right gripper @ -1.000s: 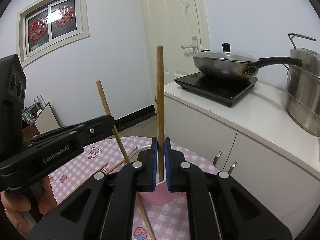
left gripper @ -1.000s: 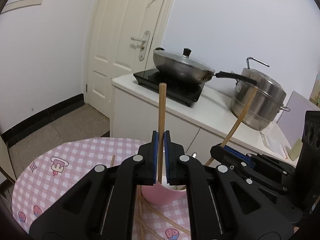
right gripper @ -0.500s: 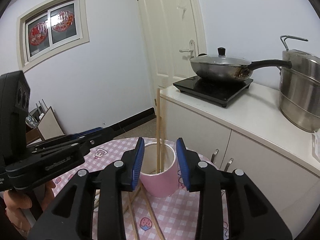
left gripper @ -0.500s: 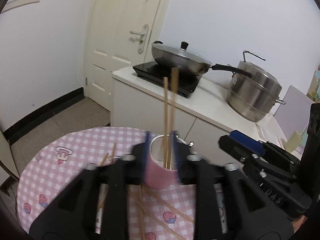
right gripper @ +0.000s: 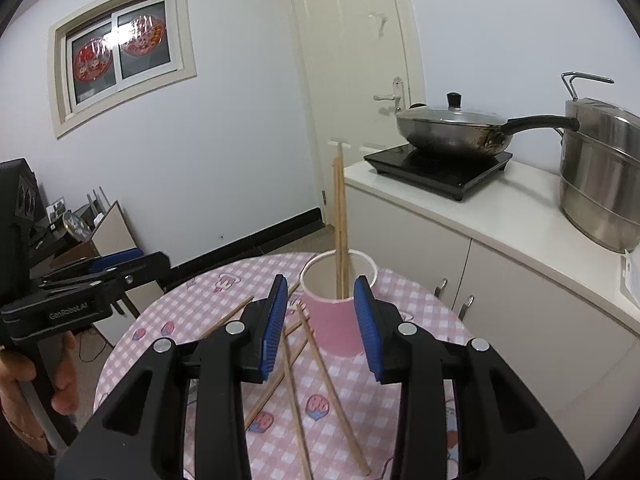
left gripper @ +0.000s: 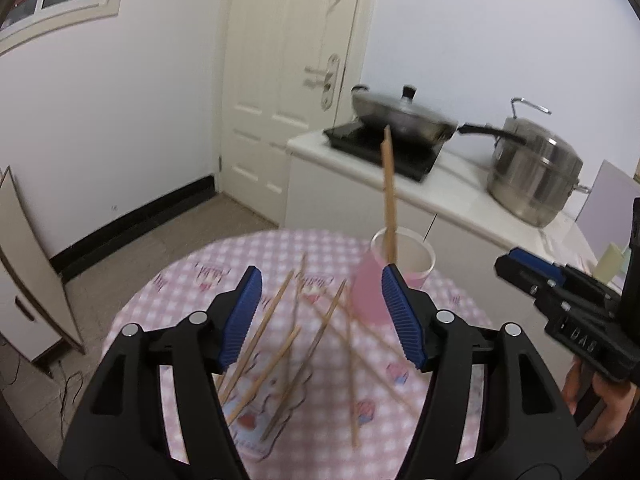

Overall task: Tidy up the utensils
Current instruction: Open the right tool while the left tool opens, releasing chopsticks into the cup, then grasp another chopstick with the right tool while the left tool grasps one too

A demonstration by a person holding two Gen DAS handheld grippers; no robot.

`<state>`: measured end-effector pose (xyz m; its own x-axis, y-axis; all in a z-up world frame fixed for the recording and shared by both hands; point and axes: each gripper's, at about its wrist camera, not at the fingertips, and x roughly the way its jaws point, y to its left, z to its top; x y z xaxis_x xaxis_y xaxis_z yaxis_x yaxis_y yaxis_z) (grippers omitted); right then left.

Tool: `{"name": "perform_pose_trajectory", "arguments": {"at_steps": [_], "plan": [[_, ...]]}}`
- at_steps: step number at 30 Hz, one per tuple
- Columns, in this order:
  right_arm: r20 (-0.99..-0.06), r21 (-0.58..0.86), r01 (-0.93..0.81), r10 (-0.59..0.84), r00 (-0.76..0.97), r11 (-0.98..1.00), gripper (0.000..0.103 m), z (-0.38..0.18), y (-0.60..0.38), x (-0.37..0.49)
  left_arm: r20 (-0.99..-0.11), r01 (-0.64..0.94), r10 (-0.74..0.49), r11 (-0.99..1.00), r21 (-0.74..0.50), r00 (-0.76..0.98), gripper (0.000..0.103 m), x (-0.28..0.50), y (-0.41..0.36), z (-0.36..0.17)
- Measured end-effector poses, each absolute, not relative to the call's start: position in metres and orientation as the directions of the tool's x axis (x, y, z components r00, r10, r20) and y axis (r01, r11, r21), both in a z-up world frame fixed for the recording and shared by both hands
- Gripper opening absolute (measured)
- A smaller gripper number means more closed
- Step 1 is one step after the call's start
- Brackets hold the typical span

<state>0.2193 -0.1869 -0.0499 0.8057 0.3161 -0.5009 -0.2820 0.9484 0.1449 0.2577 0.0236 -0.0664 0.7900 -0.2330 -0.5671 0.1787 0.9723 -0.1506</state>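
Two chopsticks stand in the pink cup; both grippers are released.

Left wrist view: the left gripper (left gripper: 322, 316) has just been opening, nothing between its jaws. The cup (left gripper: 404, 258), white inside, stands near the far edge of the round checked table (left gripper: 172, 292). Its chopsticks (left gripper: 388, 196) blur into one thin pale wooden stick. About six more (left gripper: 316, 344) lie crossed mid-table.
Right wrist view: the right gripper (right gripper: 320, 324) has opened partly and is empty. Two upright chopsticks (right gripper: 340, 220) show clearly in the cup (right gripper: 336, 320); loose ones (right gripper: 320, 368) lie before it.
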Motion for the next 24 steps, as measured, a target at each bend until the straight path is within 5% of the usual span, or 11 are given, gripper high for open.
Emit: {"name": "perform_pose_trajectory", "arguments": {"at_steps": [17,24], "plan": [[-0.732,0.054,-0.411,0.316,0.604,0.910,0.032,-0.135,-0.105,0.257,-0.751,0.223,-0.223,0.969,-0.104,0.621,0.062,0.274,0.061,-0.145],[-0.781,-0.007,-0.430,0.263,0.566,0.903,0.023,-0.163,-0.086,0.282,-0.780,0.248,-0.227,0.964,-0.094,0.584,0.062,0.289,0.065,-0.175]]}}
